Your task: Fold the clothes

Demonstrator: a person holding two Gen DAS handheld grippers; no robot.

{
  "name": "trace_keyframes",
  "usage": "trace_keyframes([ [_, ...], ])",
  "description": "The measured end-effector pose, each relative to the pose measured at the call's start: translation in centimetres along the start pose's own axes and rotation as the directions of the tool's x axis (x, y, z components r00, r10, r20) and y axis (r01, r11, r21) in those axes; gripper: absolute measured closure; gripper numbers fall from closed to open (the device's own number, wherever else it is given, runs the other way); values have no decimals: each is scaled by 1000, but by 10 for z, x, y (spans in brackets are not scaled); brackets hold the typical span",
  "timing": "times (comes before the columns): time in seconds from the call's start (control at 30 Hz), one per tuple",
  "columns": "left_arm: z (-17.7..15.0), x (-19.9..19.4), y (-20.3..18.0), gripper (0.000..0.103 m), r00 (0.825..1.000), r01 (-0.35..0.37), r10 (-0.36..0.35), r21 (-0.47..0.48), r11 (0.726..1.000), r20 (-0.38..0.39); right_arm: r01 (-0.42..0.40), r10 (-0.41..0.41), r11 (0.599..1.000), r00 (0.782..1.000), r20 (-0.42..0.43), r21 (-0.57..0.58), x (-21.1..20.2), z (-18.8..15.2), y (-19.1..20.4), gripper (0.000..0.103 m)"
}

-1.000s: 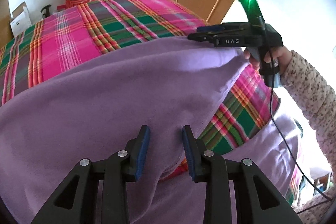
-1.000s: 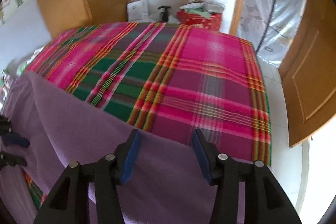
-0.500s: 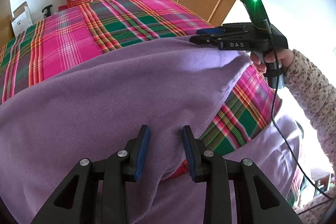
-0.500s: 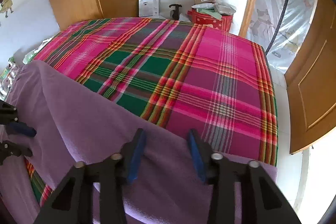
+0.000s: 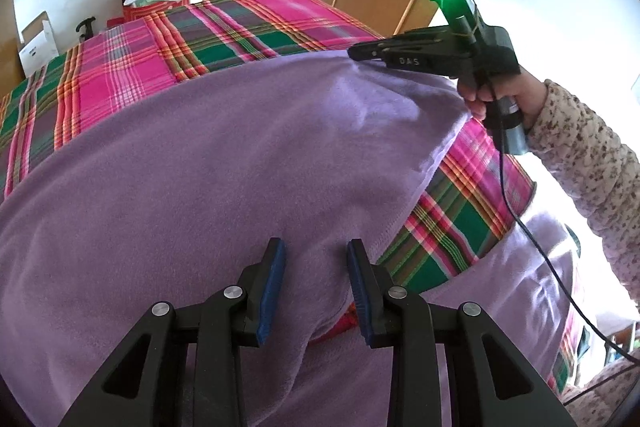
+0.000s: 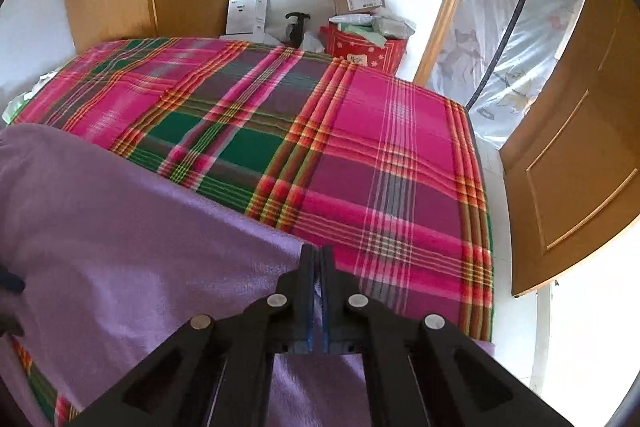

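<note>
Covering a bed (image 6: 400, 163) in a room with wooden doors (image 6: 568, 163), plaid cloth (image 6: 248, 147) bears a purple garment (image 5: 224, 163), its edge freshly pinched by the right gripper (image 6: 318, 259); the left gripper (image 5: 316, 263) straddles a fold, half-spread

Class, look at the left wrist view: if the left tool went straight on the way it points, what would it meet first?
Most likely the purple fleece garment: the left tool points down at a raised fold of it lying between its open fingers. The plaid bedcover lies underneath; depth is unclear.
</note>
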State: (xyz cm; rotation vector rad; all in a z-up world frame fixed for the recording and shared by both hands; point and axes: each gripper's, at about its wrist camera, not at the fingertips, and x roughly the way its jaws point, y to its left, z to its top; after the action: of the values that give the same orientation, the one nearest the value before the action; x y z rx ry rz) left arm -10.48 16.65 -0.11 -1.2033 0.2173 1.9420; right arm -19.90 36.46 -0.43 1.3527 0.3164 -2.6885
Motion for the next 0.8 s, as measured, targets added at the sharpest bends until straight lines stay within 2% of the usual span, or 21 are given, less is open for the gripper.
trace_keyframes([
  [0.2,-2,0,-2,70,1000,-4,3,12,1000,6,5,-5,998,1000,1,68,0,0,-14,96],
  [0.27,-2,0,-1,70,1000,-4,4,10,1000,2,17,-19,993,1000,20,118,-11,-2,-26,96],
  [0.33,-1,0,-2,70,1000,-3,3,10,1000,1,-36,25,980,998,57,196,-26,-7,-45,93],
  [0.4,-1,0,-2,70,1000,-5,5,6,1000,4,-88,77,954,996,51,287,-36,-19,-66,86],
  [0.47,-1,1,-3,70,1000,-8,8,4,1000,5,-107,99,941,994,41,322,-42,-35,-76,85],
  [0.67,-2,1,-4,70,1000,-21,21,8,1000,0,33,-25,962,999,-33,270,-41,-67,-80,76],
  [0.8,-4,0,-2,70,1000,-8,8,-1,1000,1,95,-89,945,995,-34,313,-39,-70,-95,74],
])
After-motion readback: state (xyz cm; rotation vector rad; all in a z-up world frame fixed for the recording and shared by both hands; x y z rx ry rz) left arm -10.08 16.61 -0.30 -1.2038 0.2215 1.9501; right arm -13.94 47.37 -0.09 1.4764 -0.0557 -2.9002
